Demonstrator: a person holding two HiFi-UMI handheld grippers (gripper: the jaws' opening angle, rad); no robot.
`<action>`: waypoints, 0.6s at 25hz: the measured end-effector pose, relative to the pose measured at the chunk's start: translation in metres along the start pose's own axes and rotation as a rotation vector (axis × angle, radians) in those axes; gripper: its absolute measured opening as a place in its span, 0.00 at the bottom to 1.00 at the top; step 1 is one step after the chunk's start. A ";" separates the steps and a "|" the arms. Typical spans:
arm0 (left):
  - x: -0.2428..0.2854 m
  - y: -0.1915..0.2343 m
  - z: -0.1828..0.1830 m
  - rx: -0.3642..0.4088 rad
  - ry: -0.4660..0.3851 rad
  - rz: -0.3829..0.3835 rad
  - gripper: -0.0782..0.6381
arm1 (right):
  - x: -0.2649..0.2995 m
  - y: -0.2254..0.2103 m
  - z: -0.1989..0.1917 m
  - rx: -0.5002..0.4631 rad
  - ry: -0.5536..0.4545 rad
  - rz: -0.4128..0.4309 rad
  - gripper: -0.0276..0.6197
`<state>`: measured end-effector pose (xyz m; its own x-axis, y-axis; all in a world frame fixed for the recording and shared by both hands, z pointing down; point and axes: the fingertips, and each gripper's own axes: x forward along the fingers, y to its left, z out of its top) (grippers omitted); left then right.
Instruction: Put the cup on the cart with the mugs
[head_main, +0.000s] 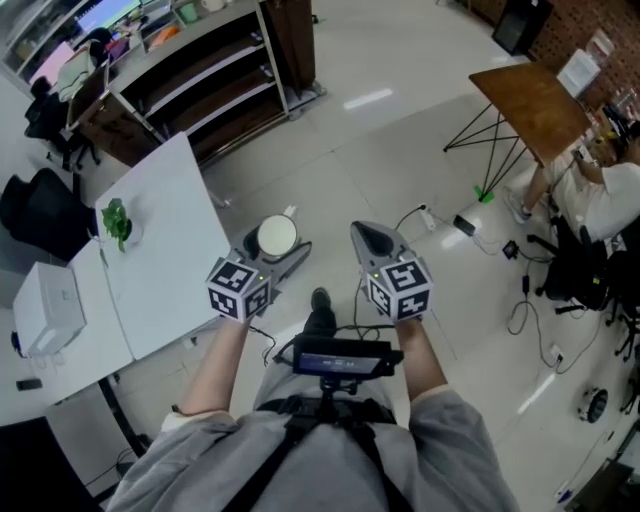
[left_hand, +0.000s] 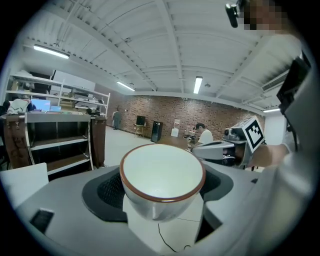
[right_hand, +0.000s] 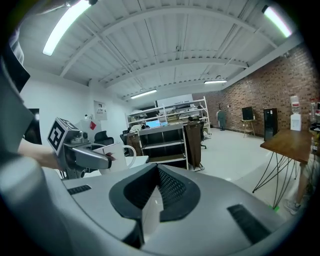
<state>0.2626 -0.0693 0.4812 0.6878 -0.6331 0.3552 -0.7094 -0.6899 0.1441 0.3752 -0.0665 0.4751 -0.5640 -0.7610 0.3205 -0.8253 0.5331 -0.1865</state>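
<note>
Nearest the head camera are the person's grey sleeves and a black device (head_main: 342, 357) strapped at the chest, with both forearms reaching toward 12 o'clock. From the left forearm extends the left gripper (head_main: 272, 252), whose jaws stand wide apart and are clamped on the cup (head_main: 277, 237). It is a white cup with a brown rim, held upright with its mouth open to the ceiling and nothing visible inside. In the left gripper view the dark ribbed pads (left_hand: 107, 192) press the cup's wall from the 9 o'clock and 3 o'clock sides, and the bowl fills the gap between them. The right gripper view catches the same cup from the side, its handle turned toward 3 o'clock. At 3 o'clock of the left gripper, level with it and a little apart, is the right gripper (head_main: 362, 232). Its jaws are closed together to a narrow point, with nothing between them. The cup hangs in the air over the pale floor (head_main: 380, 160), just off the 3 o'clock edge of a white tabletop (head_main: 165, 250) that carries a small green plant (head_main: 117, 222). A dark shelf unit (head_main: 215, 80) stands toward 11 o'clock, well away from the cup. A wooden table (head_main: 535, 100) stands toward 2 o'clock, with a seated person (head_main: 600, 195) beside it.
</note>
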 end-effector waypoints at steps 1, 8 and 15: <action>0.010 0.009 0.004 0.002 0.000 -0.002 0.68 | 0.012 -0.008 0.005 -0.003 0.003 0.000 0.05; 0.066 0.082 0.042 -0.004 -0.012 -0.017 0.68 | 0.102 -0.045 0.051 -0.026 0.015 0.003 0.05; 0.104 0.143 0.069 0.002 -0.016 -0.012 0.68 | 0.169 -0.072 0.077 -0.044 0.022 0.018 0.05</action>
<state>0.2433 -0.2574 0.4748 0.6983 -0.6305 0.3388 -0.7012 -0.6977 0.1466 0.3369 -0.2624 0.4710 -0.5775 -0.7430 0.3383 -0.8127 0.5625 -0.1519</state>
